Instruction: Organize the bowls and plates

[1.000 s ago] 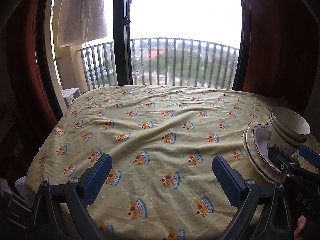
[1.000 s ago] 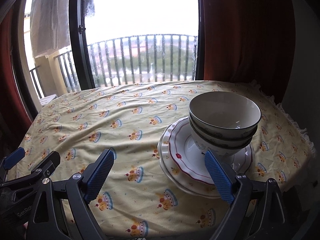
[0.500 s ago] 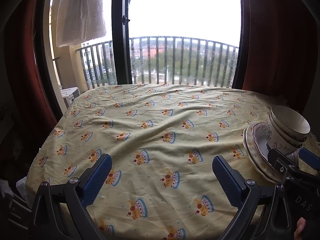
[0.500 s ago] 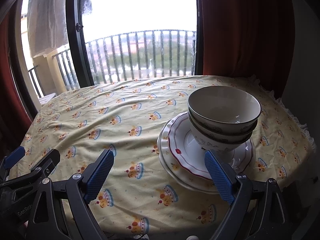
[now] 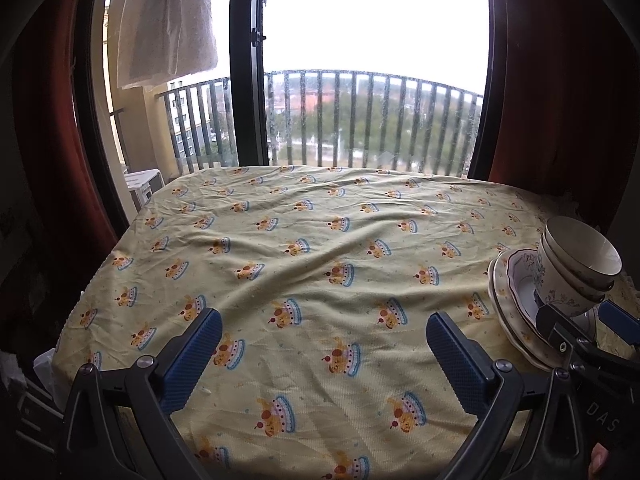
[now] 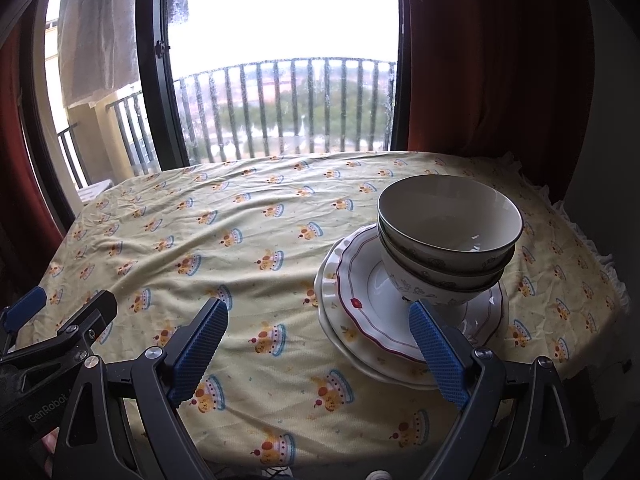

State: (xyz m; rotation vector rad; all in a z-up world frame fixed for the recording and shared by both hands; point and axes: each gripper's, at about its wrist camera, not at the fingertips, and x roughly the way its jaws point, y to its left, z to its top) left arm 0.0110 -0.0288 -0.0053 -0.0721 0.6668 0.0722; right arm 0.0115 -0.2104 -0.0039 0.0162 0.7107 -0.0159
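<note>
Little has changed: both grippers, left and right, are kept released and drawn slightly back; bowls remain stacked on plates, apparently organized.

The bowls sit nested upright, one inside another, on the plates. The top bowl is cream inside with a thin dark rim; the lower ones show a dark band and a floral print on the outside. They rest toward the far right part of the plates, not centred. The plates lie flat, stacked: the upper one white with a scalloped red-lined edge and a small red flower, the lower one cream and ruffled, showing past the upper plate's left edge.
</note>
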